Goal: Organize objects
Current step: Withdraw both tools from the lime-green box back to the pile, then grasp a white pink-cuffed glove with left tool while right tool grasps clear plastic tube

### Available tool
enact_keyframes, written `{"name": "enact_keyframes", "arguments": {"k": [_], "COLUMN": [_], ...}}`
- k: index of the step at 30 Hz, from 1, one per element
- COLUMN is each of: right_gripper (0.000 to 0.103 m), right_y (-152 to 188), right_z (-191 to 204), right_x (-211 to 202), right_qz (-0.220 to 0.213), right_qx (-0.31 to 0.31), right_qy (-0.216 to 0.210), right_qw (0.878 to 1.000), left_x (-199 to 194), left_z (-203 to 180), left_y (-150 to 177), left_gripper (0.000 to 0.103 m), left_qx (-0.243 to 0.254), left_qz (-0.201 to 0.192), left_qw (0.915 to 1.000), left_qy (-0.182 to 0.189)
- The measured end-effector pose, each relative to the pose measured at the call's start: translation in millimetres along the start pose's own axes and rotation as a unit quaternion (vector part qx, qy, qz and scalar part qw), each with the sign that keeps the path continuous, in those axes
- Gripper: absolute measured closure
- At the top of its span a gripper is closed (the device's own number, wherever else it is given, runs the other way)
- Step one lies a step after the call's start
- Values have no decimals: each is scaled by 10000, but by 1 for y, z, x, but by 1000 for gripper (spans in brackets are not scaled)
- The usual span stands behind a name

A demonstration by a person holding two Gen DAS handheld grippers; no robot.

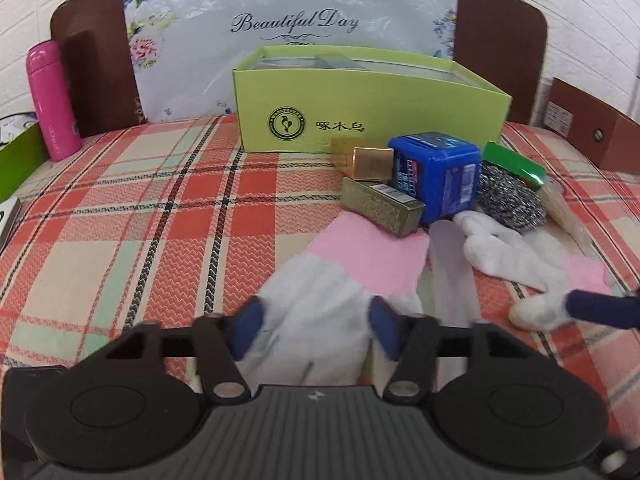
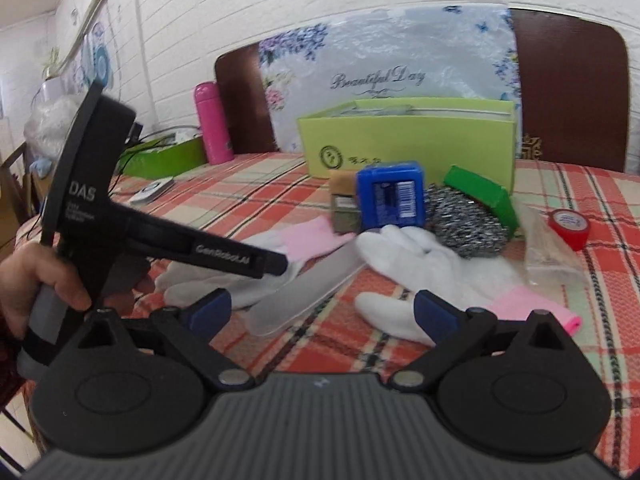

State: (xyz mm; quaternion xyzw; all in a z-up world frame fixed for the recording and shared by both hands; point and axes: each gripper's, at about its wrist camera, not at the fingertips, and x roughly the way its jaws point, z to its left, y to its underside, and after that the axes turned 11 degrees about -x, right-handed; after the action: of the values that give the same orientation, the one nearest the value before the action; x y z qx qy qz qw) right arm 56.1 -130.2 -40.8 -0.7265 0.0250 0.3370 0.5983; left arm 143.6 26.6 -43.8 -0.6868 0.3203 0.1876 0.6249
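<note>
- On a bed spread with a red, cream and green plaid cloth (image 1: pixel 120 216), the clutter lay toward the right; a dark wooden headboard (image 1: pixel 500 40) stood at the far edge, against a white brick-pattern wall (image 2: pixel 280 0).
- A flowered sheet lettered "Beautiful Day" (image 1: pixel 296 24) leaned on the headboard, and a pink flask (image 1: pixel 50 100) stood upright at the far left.
- An open light-green box (image 1: pixel 368 112) sat far centre; just in front of it lay two gold boxes (image 1: pixel 380 200), a blue tub (image 1: pixel 440 176) tipped on its side, a steel scourer (image 1: pixel 508 200) and a green carton (image 1: pixel 516 164), all crowded together.
- A red tape roll (image 2: pixel 570 226) lay apart at the right.
- The near white glove with pink cuff (image 1: pixel 320 304) lay flat, its long axis running from near to far, cuff pointing far toward the gold boxes.
- The left gripper (image 1: pixel 316 326) had its pads on either side of that glove's near end; whether they pressed on it could not be told.
- A second white glove (image 2: pixel 412 252) lay right of the first, its cuff toward the near right.
- The right gripper (image 2: pixel 324 314) stood spread wide over that glove, gripping nothing.
</note>
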Motion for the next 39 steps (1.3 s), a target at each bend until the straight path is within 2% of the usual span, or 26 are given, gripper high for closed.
{"name": "enact_keyframes", "arguments": {"k": [1,5,6,8,10,13,15,19,21,22,23,25,28,33,36,37,38,39], "right_gripper": [10,15,19,31,59,72,76,77,77,77,77,76,73,62,58,58,58,58], "right_y": [-2,-10,-11,-11,-10,-2,9,26,28,28,28,26,24,22,21,20,19,19], "right_z": [8,24,25,23,15,-2,-15,-39,-44,-45,-45,-43,-37,-34,-36,-37,-37,-37], "right_x": [6,27,31,35,29,15,1,-29,-38,-40,-41,-39,-32,-24,-20,-19,-18,-17], "right_qz": [124,379,419,465,417,427,451,513,522,485,455,417,420,416,410,410,412,415], "right_qx": [-164,-277,-248,-180,-33,100,196,456,462,474,488,461,384,394,443,455,457,448], "right_qy": [4,2,22,114,171,276,357,515,535,539,542,503,438,410,435,446,457,461], "right_qw": [9998,9989,9988,9987,9990,9987,9982,9963,9961,9962,9963,9968,9974,9975,9972,9971,9971,9971], "left_x": [-3,-9,-10,-12,-14,-20,-25,-34,-33,-31,-28,-22,-15,3,5,4,2,0], "left_z": [2,16,18,18,15,11,6,-10,-16,-16,-15,-13,-14,-25,-31,-33,-37,-41], "left_y": [0,3,4,6,8,13,17,26,26,24,22,16,9,6,5,5,6,7], "left_gripper": [70,72,72,73,75,79,79,79,75,67,53,36,31,17,18,29,45,50], "left_qx": [17,-219,-260,-251,-188,-210,-275,-278,-263,-293,-375,-551,-535,-209,-157,-126,-40,92], "left_qz": [9,46,48,50,51,77,129,227,140,119,120,107,54,21,60,81,85,86], "left_qw": [10000,9996,9995,9995,9996,9992,9981,9951,9968,9971,9973,9973,9982,9997,9998,9996,9994,9992], "left_qy": [-21,155,182,208,216,325,530,920,736,692,619,469,258,-119,78,225,323,367]}}
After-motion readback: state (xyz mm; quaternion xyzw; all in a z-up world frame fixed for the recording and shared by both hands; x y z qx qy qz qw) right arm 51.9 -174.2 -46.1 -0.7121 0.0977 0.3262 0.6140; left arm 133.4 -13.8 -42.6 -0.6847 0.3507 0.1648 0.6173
